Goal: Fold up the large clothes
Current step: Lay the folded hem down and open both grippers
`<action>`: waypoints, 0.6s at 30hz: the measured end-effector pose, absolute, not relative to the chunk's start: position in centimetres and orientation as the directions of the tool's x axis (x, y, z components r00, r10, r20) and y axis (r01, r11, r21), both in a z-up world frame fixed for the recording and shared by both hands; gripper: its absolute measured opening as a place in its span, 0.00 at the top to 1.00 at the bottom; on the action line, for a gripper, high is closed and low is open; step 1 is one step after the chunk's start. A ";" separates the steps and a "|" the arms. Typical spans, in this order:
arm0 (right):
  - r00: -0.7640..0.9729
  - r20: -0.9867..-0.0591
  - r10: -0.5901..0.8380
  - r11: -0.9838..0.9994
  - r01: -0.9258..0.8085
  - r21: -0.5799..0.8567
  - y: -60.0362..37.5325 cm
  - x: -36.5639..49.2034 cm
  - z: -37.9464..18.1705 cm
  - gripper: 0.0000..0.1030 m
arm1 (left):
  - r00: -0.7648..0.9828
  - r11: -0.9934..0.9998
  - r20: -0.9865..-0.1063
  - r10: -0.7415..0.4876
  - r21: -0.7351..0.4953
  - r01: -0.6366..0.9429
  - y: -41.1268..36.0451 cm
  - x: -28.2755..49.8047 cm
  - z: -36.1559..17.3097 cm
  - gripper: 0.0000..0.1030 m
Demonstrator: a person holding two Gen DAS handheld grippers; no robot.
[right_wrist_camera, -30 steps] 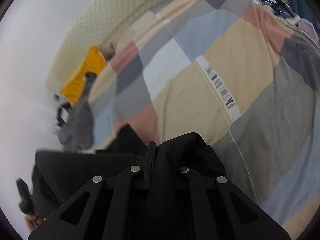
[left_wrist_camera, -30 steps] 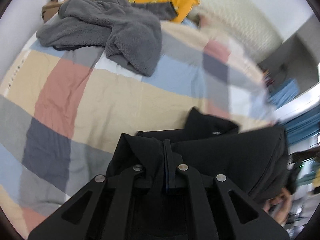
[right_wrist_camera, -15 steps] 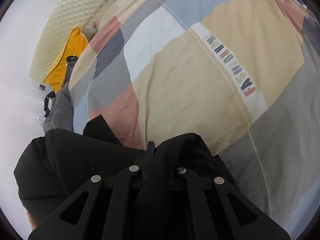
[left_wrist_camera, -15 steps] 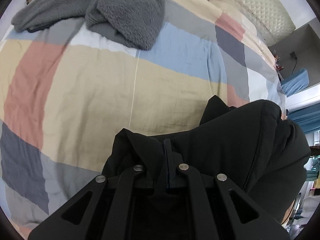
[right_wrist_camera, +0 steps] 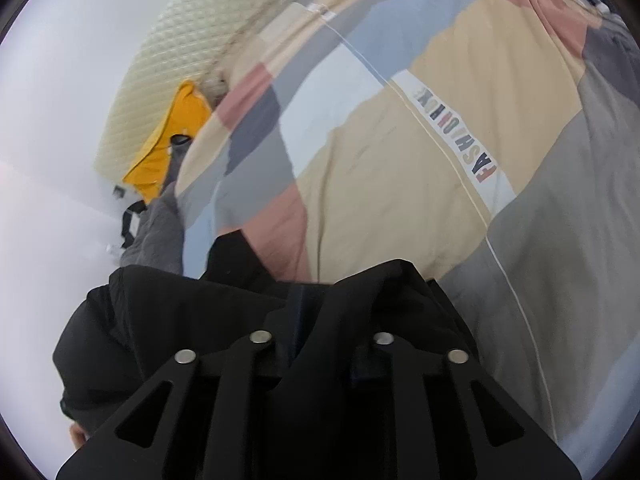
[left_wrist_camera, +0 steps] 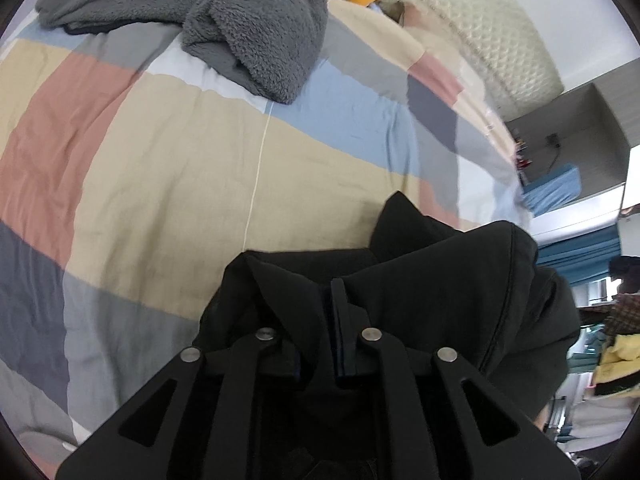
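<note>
A large black garment (left_wrist_camera: pixel 448 280) hangs between both grippers above a bed with a colour-block cover (left_wrist_camera: pixel 160 168). My left gripper (left_wrist_camera: pixel 328 308) is shut on one edge of the black garment, with cloth bunched over its fingers. My right gripper (right_wrist_camera: pixel 320 312) is shut on another edge of the same garment (right_wrist_camera: pixel 168 320), which spreads to the left in the right wrist view. The fingertips of both grippers are mostly hidden by the black cloth.
A grey fleece garment (left_wrist_camera: pixel 248 28) lies crumpled at the far side of the bed; it also shows in the right wrist view (right_wrist_camera: pixel 156 232). A yellow item (right_wrist_camera: pixel 168 152) lies by the quilted cream headboard (right_wrist_camera: pixel 192 40). Shelves and blue curtains (left_wrist_camera: pixel 580 248) stand to the right.
Both grippers have kept hold of the black garment and carried it forward over the bed. The views have tilted, and the grey fleece now looks closer in the left wrist view.
</note>
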State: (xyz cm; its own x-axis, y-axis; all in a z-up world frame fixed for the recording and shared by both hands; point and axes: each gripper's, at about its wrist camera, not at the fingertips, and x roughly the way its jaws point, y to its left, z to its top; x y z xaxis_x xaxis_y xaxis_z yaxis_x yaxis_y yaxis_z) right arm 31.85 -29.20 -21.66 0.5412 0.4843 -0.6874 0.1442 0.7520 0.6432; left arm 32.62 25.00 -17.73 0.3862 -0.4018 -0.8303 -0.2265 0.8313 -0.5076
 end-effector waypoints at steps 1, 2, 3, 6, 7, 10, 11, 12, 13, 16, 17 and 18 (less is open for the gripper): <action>0.544 -0.681 0.491 0.751 0.132 0.647 -29.4 31.5 -21.3 0.68 | 0.384 0.827 -0.827 -0.411 -0.515 -0.225 25.2 32.1 -17.4 0.81; 0.549 -0.672 0.497 0.748 0.121 0.652 -29.6 31.0 -20.8 0.64 | 0.381 0.825 -0.825 -0.418 -0.520 -0.222 25.3 31.8 -17.1 0.71; 0.555 -0.667 0.498 0.747 0.116 0.654 -29.8 30.8 -20.6 0.54 | 0.385 0.822 -0.821 -0.422 -0.525 -0.218 25.7 31.1 -16.6 0.64; 0.633 -0.604 0.485 0.720 0.103 0.686 -31.7 28.6 -18.8 0.15 | 0.432 0.823 -0.808 -0.401 -0.525 -0.217 26.5 29.2 -14.7 0.23; 0.662 -0.591 0.462 0.730 0.094 0.677 -32.2 27.9 -18.0 0.15 | 0.448 0.828 -0.806 -0.386 -0.517 -0.216 26.7 28.7 -14.2 0.20; 0.718 -0.574 0.394 0.795 0.048 0.605 -31.8 26.1 -15.4 0.15 | 0.526 0.879 -0.793 -0.308 -0.449 -0.163 26.4 26.7 -11.4 0.20; 0.741 -0.565 0.363 0.838 0.007 0.546 -30.8 25.4 -14.0 0.15 | 0.566 0.902 -0.782 -0.262 -0.407 -0.144 25.8 25.9 -10.2 0.20; 0.760 -0.551 0.345 0.872 -0.042 0.488 -29.3 24.8 -12.8 0.15 | 0.600 0.918 -0.766 -0.232 -0.375 -0.125 25.2 25.3 -9.2 0.20; 0.768 -0.541 0.343 0.884 -0.069 0.463 -28.7 24.4 -12.2 0.15 | 0.643 0.935 -0.737 -0.207 -0.343 -0.093 24.1 24.6 -8.1 0.20; 0.779 -0.508 0.368 0.908 -0.183 0.377 -24.1 23.4 -10.6 0.14 | 0.726 0.965 -0.666 -0.170 -0.263 -0.016 19.9 23.4 -6.2 0.20; 0.777 -0.506 0.374 0.910 -0.203 0.360 -23.1 23.2 -10.6 0.14 | 0.739 0.972 -0.654 -0.165 -0.234 0.010 18.1 23.3 -6.1 0.20; 0.774 -0.506 0.380 0.912 -0.221 0.346 -22.1 23.2 -10.7 0.14 | 0.742 0.976 -0.648 -0.172 -0.214 0.040 16.3 23.4 -6.3 0.20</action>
